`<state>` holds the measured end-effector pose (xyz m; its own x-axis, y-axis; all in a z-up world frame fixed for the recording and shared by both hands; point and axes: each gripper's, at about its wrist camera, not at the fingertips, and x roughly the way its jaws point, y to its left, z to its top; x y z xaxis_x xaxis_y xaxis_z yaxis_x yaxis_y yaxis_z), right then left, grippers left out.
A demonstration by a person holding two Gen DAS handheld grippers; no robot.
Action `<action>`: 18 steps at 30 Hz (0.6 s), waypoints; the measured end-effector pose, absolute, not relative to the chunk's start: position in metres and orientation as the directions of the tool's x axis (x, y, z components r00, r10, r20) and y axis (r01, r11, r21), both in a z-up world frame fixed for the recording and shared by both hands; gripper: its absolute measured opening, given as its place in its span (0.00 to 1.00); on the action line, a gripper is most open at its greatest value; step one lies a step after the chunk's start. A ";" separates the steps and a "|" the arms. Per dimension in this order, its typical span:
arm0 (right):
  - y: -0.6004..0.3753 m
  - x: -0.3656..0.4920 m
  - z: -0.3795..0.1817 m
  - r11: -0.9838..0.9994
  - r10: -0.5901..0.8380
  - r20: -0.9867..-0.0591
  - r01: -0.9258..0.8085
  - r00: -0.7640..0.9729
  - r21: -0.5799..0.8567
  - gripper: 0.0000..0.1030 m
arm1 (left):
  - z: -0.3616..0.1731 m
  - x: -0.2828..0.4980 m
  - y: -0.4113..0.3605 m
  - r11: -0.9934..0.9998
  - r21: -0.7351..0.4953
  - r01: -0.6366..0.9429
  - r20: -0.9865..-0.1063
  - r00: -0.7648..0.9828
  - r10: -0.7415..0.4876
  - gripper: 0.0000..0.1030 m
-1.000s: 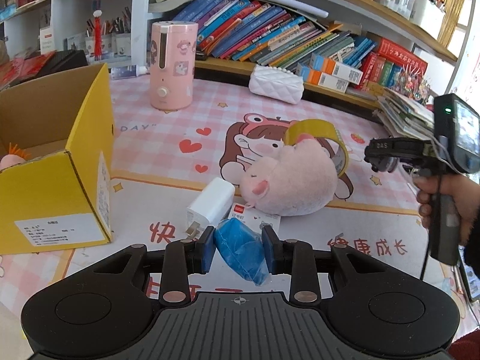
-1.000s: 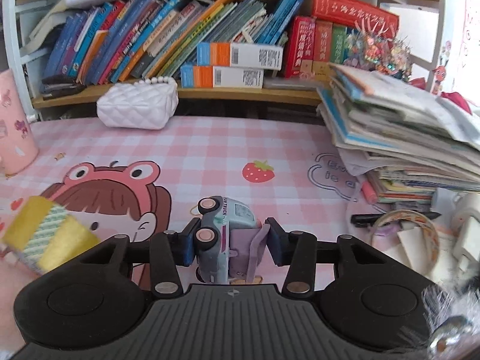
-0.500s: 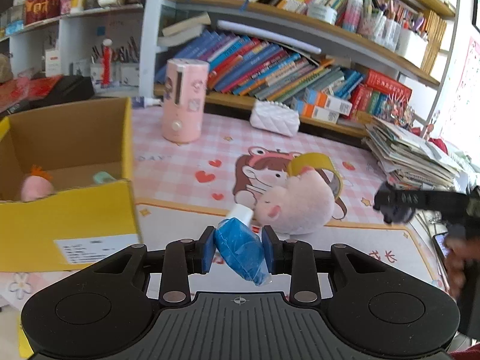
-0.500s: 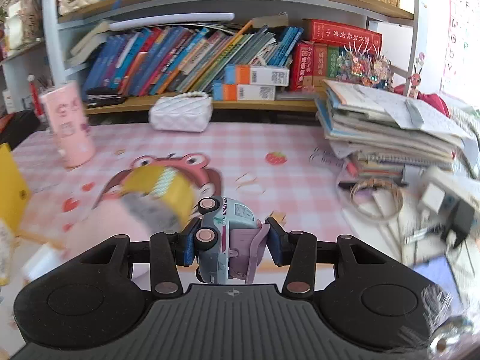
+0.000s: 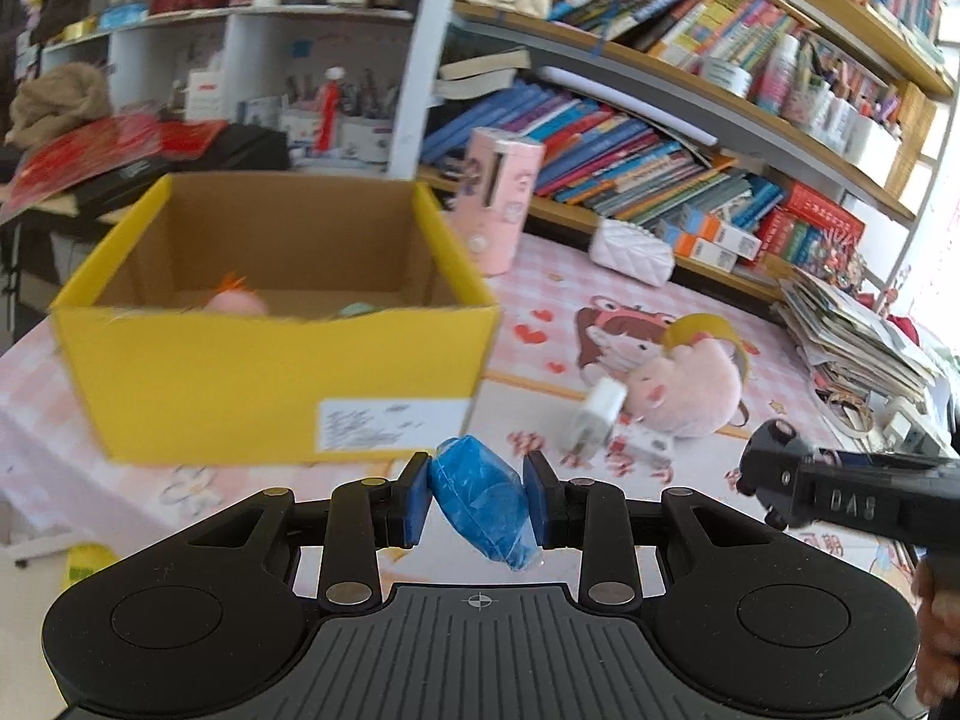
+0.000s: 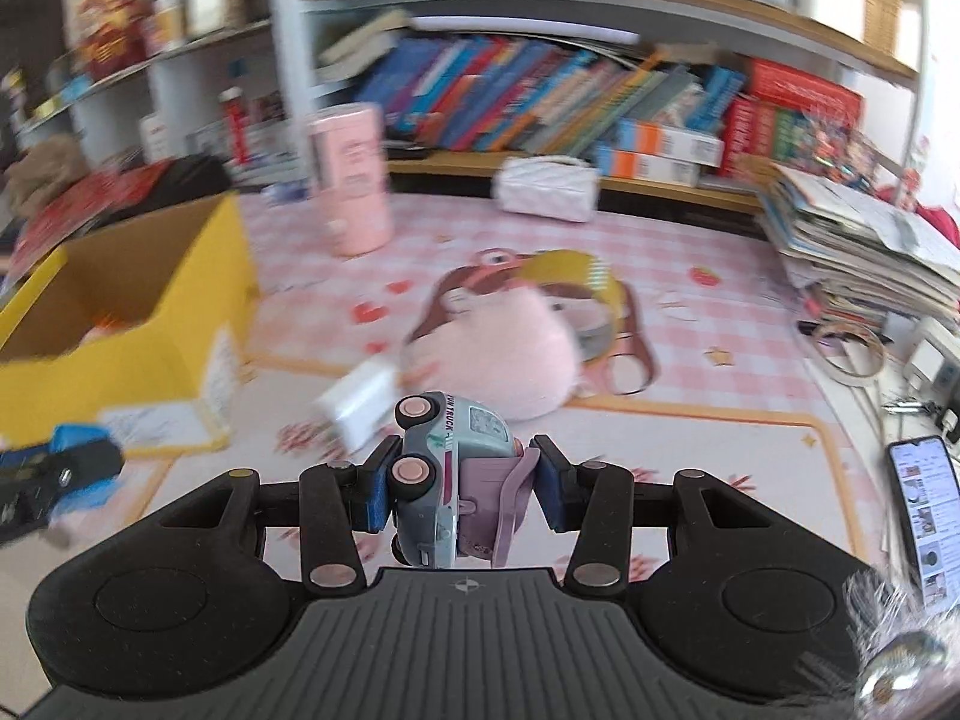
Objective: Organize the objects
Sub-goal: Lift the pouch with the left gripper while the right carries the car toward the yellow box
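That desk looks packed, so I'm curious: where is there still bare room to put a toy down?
Bare mat shows between the pink canister and the white quilted purse, and along the near edge right of the plush. The yellow box has floor showing. Crowded: around the plush and by the paper stack.

The table (image 5: 690, 312) (pink-checked) bears a yellow box (image 5: 270, 384) and plush toy (image 5: 690, 387).

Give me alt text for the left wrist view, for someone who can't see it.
The left tongs grip a blue crinkly packet in front of an open yellow cardboard box. To the right, a pink plush toy and a white charger lie on a pink cartoon mat, with crowded bookshelves behind.
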<state>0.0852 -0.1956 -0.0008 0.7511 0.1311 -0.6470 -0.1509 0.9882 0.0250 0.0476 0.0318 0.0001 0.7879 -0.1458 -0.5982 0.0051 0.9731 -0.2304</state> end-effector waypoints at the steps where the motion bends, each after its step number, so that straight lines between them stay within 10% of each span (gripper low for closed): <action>1: -0.189 0.080 -0.001 0.986 0.136 -0.648 -0.165 0.749 0.016 0.42 | -0.001 0.044 0.037 0.972 -0.235 -0.003 -0.602 0.785 -0.143 0.30; 18: -0.094 0.015 -0.004 0.950 0.237 -0.649 -0.313 0.723 -0.003 0.42 | 0.007 -0.021 0.110 0.978 -0.202 -0.056 -0.589 0.805 -0.075 0.30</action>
<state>0.0148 -0.0942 -0.0045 0.7233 0.2365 -0.6488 -0.3129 0.9498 -0.0026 -0.0209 0.1098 0.0073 0.8047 -0.0755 -0.5888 -0.0561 0.9778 -0.2020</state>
